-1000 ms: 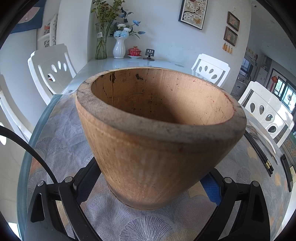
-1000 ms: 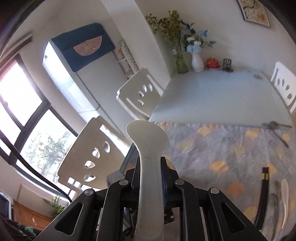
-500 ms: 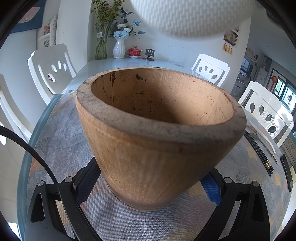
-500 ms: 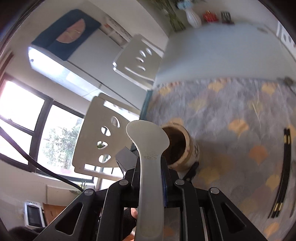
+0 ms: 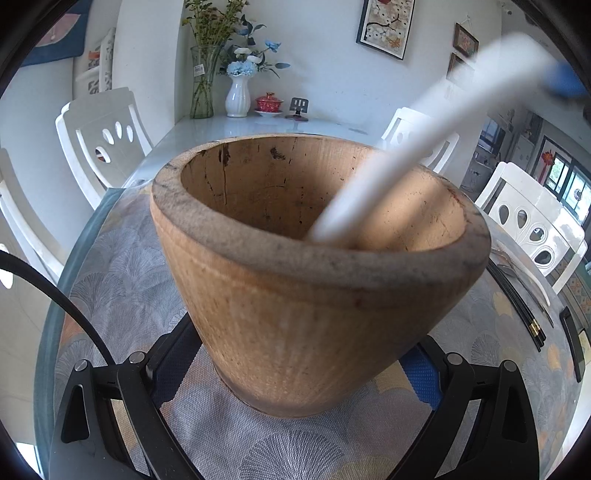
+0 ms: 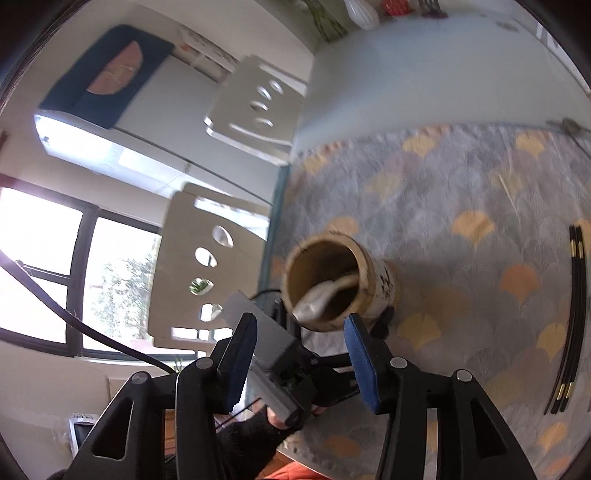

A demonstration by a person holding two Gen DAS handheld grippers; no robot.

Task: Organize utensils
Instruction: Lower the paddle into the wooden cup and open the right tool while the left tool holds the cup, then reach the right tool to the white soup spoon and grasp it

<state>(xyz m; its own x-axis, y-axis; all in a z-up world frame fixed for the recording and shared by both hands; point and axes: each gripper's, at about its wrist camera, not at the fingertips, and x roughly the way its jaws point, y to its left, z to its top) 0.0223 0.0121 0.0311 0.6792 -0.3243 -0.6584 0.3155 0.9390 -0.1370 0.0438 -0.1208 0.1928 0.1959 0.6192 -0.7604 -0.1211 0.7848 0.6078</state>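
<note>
One white rice paddle (image 5: 388,173) stands slanted inside the wooden holder (image 5: 314,295), handle end up and leaning to the right, head down at the bottom. Right tongs (image 6: 299,354) have just been opening and are now spread with nothing between them. Left tongs (image 5: 295,373) are pinching the holder's base near the left edge of the worktop (image 6: 480,206). Black chopsticks (image 6: 570,325) lie lengthwise near the right edge.

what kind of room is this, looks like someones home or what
Most likely a home dining room: a long glass-topped dining table with white cut-out chairs around it, a white vase of blue flowers at its far end, and framed pictures on the wall.
</note>
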